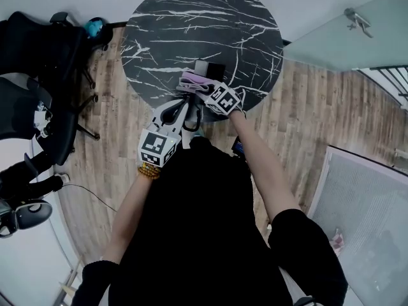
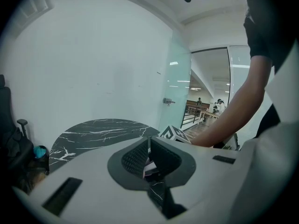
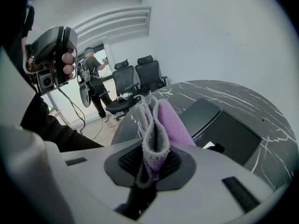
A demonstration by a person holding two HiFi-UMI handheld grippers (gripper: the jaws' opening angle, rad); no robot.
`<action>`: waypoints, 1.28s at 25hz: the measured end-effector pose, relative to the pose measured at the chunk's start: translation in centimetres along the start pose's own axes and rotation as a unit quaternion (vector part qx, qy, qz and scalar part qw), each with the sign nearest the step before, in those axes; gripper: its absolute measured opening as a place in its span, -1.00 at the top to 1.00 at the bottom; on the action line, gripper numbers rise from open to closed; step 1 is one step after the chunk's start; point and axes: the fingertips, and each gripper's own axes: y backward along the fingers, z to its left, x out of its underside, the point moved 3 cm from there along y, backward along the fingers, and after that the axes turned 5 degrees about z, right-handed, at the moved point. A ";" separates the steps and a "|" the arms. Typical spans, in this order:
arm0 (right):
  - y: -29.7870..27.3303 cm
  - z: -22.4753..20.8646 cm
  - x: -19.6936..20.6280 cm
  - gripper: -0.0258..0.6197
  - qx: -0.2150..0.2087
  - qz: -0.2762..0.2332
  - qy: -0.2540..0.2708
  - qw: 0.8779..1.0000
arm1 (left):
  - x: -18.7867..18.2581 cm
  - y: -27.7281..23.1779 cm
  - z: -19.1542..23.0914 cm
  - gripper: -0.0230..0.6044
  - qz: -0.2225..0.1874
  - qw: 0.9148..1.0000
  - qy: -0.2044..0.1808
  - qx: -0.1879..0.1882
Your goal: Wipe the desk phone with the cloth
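Observation:
The black desk phone [image 1: 211, 69] lies on the round black marble table [image 1: 166, 24], near its front edge. My right gripper [image 1: 203, 87] is shut on a folded purple-and-grey cloth [image 1: 191, 80], held just in front of the phone. In the right gripper view the cloth [image 3: 163, 122] stands up out of the gripper [image 3: 155, 158], and the phone [image 3: 224, 132] lies just beyond it. My left gripper [image 1: 191, 116] hangs at the table's front edge, below the right one. Its jaws [image 2: 148, 155] meet with nothing held between them. The table [image 2: 93, 132] lies beyond.
Black office chairs [image 1: 44, 50] stand on the wood floor left of the table, one with a blue thing [image 1: 95, 25] on it. A glass door [image 1: 344, 30] is at the right and a grey mat [image 1: 363, 209] lies below it. A person [image 3: 93, 76] stands behind the chairs [image 3: 140, 76].

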 end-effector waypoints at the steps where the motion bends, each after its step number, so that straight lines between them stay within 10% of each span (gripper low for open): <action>1: 0.0 0.0 0.0 0.75 -0.002 0.001 -0.001 1.000 | 0.0 0.0 0.0 0.84 0.001 1.000 0.000 0.001; 32: -1.2 3.1 2.1 0.75 -0.048 0.049 0.017 0.998 | 0.9 -0.2 -1.1 0.84 0.012 1.000 -0.003 0.011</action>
